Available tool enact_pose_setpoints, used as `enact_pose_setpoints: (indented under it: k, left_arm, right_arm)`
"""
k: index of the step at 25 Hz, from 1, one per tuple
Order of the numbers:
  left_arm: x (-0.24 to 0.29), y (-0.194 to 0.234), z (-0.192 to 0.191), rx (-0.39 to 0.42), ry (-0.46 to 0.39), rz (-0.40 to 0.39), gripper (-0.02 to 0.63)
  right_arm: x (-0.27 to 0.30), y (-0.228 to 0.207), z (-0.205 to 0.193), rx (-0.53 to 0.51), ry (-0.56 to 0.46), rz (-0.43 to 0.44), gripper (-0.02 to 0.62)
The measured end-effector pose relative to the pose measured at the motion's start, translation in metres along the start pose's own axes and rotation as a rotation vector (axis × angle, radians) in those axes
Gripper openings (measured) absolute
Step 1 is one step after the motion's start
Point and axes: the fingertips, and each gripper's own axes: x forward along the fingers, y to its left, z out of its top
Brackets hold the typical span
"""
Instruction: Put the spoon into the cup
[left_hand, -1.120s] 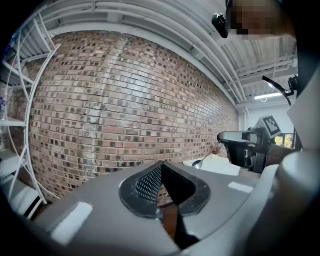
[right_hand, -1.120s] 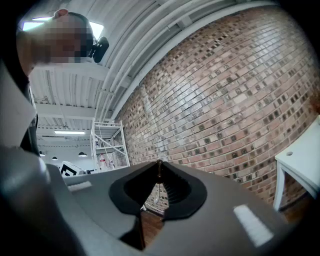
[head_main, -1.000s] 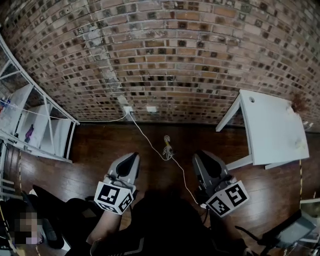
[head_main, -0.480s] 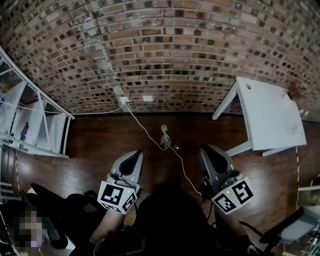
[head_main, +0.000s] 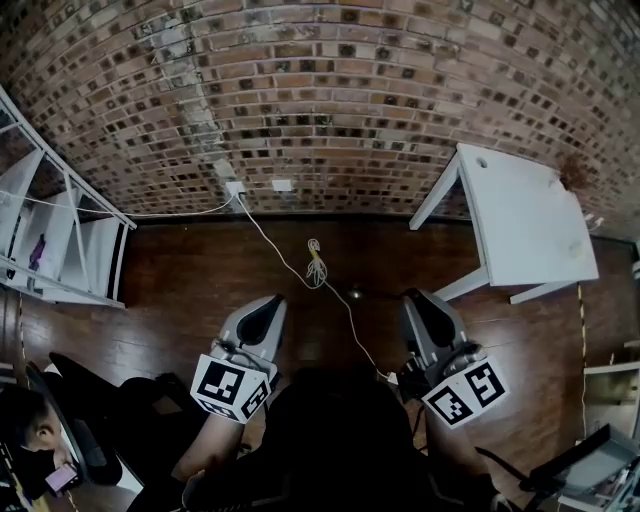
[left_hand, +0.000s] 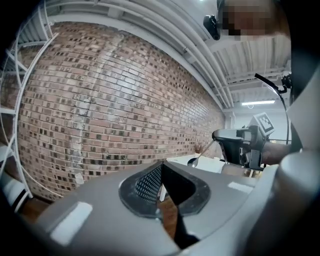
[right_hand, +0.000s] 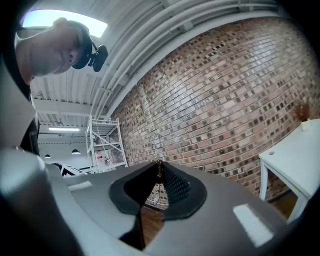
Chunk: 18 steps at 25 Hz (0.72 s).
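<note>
So the white table (head_main: 520, 222) sits nearer the right gripper (head_main: 416, 302) than a second ago. One spoon (left_hand: 193, 161), pinched in it; left gripper (head_main: 269, 306) jaws together. Two grippers, one table.

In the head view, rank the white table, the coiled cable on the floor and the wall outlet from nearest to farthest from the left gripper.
From the left gripper:
1. coiled cable, on the floor just ahead, slightly right.
2. wall outlet, farther ahead, beyond the cable.
3. white table, far off to the right.
</note>
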Motion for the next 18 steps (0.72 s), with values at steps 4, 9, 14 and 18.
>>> enact_pose_setpoints:
  k: [4, 9, 14, 18]
  left_arm:
    - [0.015, -0.021, 0.004, 0.002, 0.002, 0.029, -0.006]
    - [0.046, -0.073, 0.005, -0.017, 0.008, 0.030, -0.006]
    - [0.081, -0.116, 0.003, 0.008, 0.010, 0.014, -0.006]
    - [0.098, -0.136, -0.004, 0.002, 0.011, 0.018, -0.006]
  right_arm:
    - [-0.018, -0.019, 0.010, 0.009, -0.016, 0.017, 0.044]
    - [-0.048, -0.059, 0.025, 0.016, -0.016, 0.043, 0.044]
    - [-0.074, -0.100, 0.032, 0.005, -0.008, 0.045, 0.044]
    - [-0.086, -0.124, 0.037, 0.001, -0.008, 0.044, 0.044]
